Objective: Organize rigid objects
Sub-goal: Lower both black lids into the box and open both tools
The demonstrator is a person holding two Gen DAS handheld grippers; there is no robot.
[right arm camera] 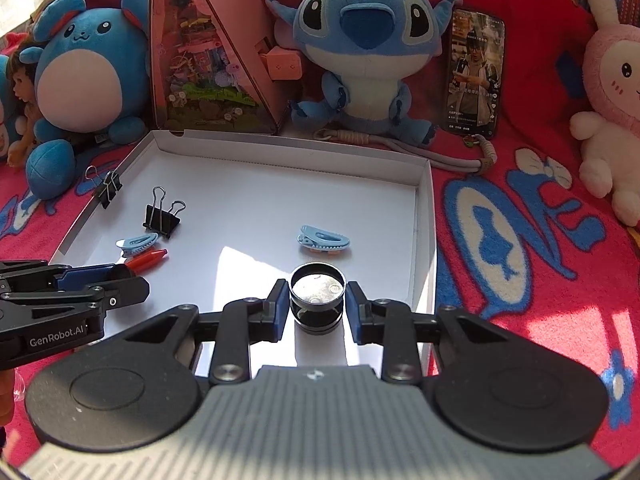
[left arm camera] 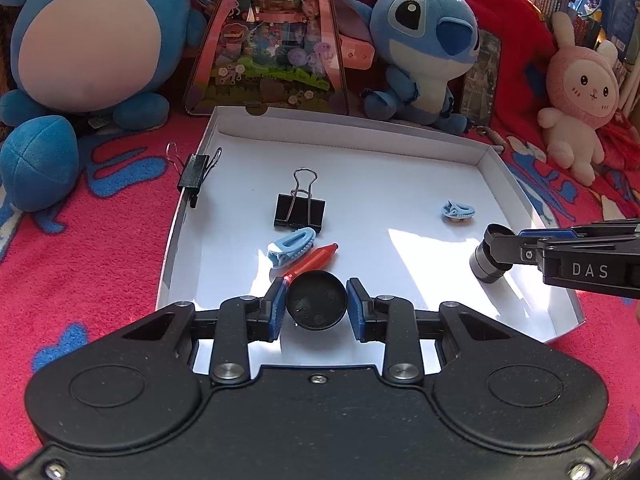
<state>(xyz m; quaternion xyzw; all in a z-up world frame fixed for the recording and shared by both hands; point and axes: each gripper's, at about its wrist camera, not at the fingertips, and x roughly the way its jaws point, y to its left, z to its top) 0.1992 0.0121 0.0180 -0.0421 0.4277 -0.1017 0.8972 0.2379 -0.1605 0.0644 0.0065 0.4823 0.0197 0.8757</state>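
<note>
Left wrist view first: we see our left gripper point(left arm camera: 316, 300) with its jaws clamped on a round black cap point(left arm camera: 316, 300), the blue pads pressing its two sides. We hold it low over the near part of a shallow white tray point(left arm camera: 352, 126) that lies on a red and blue blanket point(left arm camera: 88, 264).

Just beyond the cap, in the tray, lie a red crayon-like piece point(left arm camera: 316, 261) and a light blue clip point(left arm camera: 290, 245), side by side and touching or nearly so. Behind them stands a black binder clip point(left arm camera: 299, 210) with its wire handles up. A second black binder clip point(left arm camera: 195, 176) is clamped on the tray's left wall. Another light blue clip point(left arm camera: 458, 211) lies well apart toward the right side.

At the right edge of this view our right gripper point(left arm camera: 494, 252) reaches in. From the right wrist view, its jaws grip a small metal cylinder point(right arm camera: 318, 300) with a shiny open top, over the tray near its right wall point(right arm camera: 425, 216); whether the cylinder's base touches the tray floor we cannot tell. The second blue clip lies just beyond it.

Behind the tray sit a round blue plush point(left arm camera: 92, 36), a pink triangular display box point(left arm camera: 266, 40), a blue big-eared plush point(left arm camera: 424, 44), a phone point(right arm camera: 474, 72) propped upright and a pink rabbit plush point(left arm camera: 580, 88).
</note>
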